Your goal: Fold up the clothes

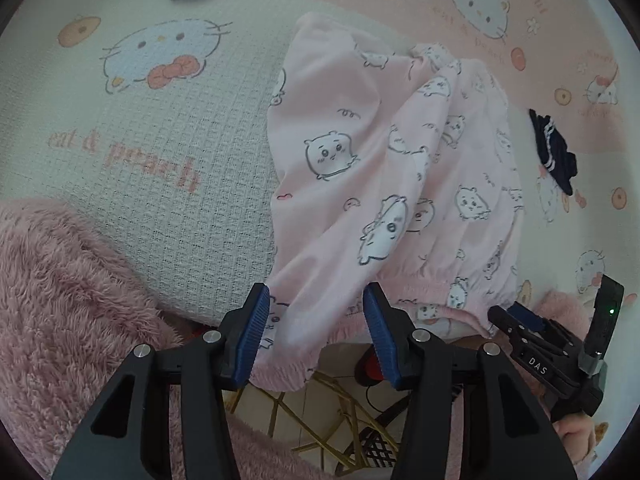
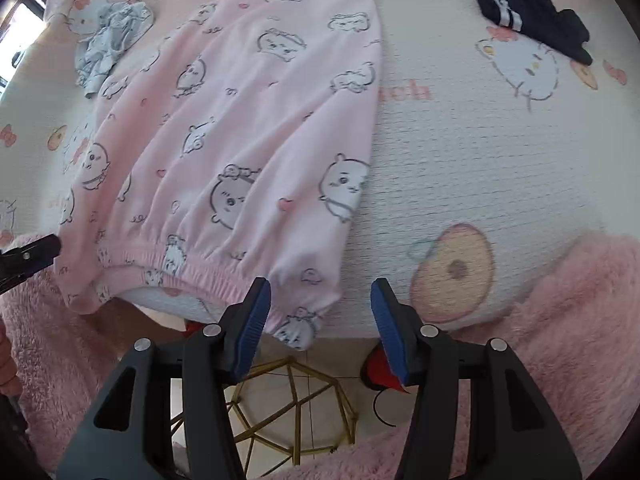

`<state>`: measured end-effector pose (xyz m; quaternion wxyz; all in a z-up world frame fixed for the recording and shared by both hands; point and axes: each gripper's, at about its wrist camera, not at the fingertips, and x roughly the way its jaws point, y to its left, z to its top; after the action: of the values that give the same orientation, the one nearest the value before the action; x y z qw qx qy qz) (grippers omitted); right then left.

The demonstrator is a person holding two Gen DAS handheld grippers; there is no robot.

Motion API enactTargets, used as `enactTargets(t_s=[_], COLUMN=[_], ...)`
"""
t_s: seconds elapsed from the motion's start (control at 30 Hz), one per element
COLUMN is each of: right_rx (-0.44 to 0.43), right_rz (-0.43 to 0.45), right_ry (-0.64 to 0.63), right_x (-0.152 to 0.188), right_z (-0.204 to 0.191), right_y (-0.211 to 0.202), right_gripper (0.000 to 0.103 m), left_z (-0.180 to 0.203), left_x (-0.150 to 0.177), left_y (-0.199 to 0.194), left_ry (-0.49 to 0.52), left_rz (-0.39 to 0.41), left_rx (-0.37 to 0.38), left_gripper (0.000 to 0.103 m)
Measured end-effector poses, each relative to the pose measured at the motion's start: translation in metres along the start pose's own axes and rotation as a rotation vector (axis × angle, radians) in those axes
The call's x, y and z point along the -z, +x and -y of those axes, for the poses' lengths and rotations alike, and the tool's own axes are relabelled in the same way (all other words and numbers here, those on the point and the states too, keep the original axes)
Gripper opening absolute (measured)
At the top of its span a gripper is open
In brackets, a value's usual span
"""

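Note:
Pink pyjama trousers (image 1: 360,168) with white cartoon animals lie on the bed, elastic waistband toward me and hanging over the near edge. In the right wrist view the same pink trousers (image 2: 240,120) lie flat and spread out. My left gripper (image 1: 316,320) is open, its blue pads either side of the waistband's left corner. My right gripper (image 2: 320,316) is open too, its left pad beside the waistband's right corner, with nothing pinched. The right gripper (image 1: 532,332) also shows low at the right of the left wrist view.
The cat-print bed cover (image 2: 480,160) holds a navy garment with white stripes (image 2: 532,12) at the far right and a crumpled pale blue garment (image 2: 108,36) at the far left. Fluffy pink blanket (image 1: 60,280) drapes the near edge. A gold wire frame (image 2: 292,412) stands on the floor below.

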<state>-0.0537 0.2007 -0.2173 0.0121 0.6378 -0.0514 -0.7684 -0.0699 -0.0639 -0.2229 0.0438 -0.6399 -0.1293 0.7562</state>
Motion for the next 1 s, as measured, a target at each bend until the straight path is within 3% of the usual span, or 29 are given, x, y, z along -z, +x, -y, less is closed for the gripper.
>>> enactTargets(t_s=[0.17, 0.27, 0.33, 0.5, 0.53, 0.57, 0.6, 0.63, 0.73, 0.83, 0.9, 0.97, 1.0], right_rx=[0.211, 0.242, 0.264, 0.039, -0.001, -0.041, -0.066, -0.065, 0.007, 0.103, 0.173, 0.181, 0.182], right_rz=[-0.003, -0.012, 0.003, 0.199, 0.21, 0.21, 0.197, 0.177, 0.128, 0.118, 0.108, 0.091, 0.085], right_ry=[0.019, 0.068, 0.063, 0.007, -0.028, -0.054, -0.078, -0.098, -0.182, -0.189, -0.172, -0.121, -0.105], right_x=[-0.001, 0.001, 0.003, -0.003, -0.005, -0.002, -0.004, 0.016, 0.014, 0.024, 0.031, 0.034, 0.035], right_z=[0.011, 0.025, 0.024, 0.011, 0.005, -0.014, -0.025, -0.031, -0.035, -0.027, -0.017, -0.004, 0.0], right_y=[-0.004, -0.009, -0.015, -0.056, -0.059, -0.053, -0.048, -0.022, 0.017, 0.018, 0.015, 0.012, 0.011], right_gripper=[0.056, 0.054, 0.048, 0.046, 0.046, 0.046, 0.046, 0.045, 0.044, 0.044, 0.05, 0.053, 0.053], left_z=[-0.003, -0.004, -0.005, -0.008, -0.006, -0.003, 0.0, 0.003, 0.014, 0.021, 0.031, 0.034, 0.044], left_x=[0.003, 0.004, 0.005, 0.007, 0.012, 0.019, 0.025, 0.032, 0.041, 0.041, 0.037, 0.02, 0.017], left_y=[0.003, 0.001, 0.0, -0.003, -0.002, 0.001, 0.004, 0.007, -0.001, -0.037, -0.053, -0.045, -0.036], left_ry=[-0.022, -0.037, -0.047, -0.073, -0.051, -0.027, -0.004, 0.019, 0.07, 0.089, 0.135, 0.199, 0.226], left_rz=[0.007, 0.013, 0.017, 0.027, 0.03, 0.023, 0.014, 0.006, 0.054, 0.219, 0.293, 0.245, 0.207], left_rx=[-0.007, 0.006, 0.014, 0.036, 0.023, 0.01, -0.003, -0.016, -0.081, -0.109, -0.071, 0.015, 0.024], left_gripper=[0.049, 0.049, 0.049, 0.049, 0.046, 0.031, 0.028, 0.027, 0.024, 0.024, 0.024, 0.024, 0.024])
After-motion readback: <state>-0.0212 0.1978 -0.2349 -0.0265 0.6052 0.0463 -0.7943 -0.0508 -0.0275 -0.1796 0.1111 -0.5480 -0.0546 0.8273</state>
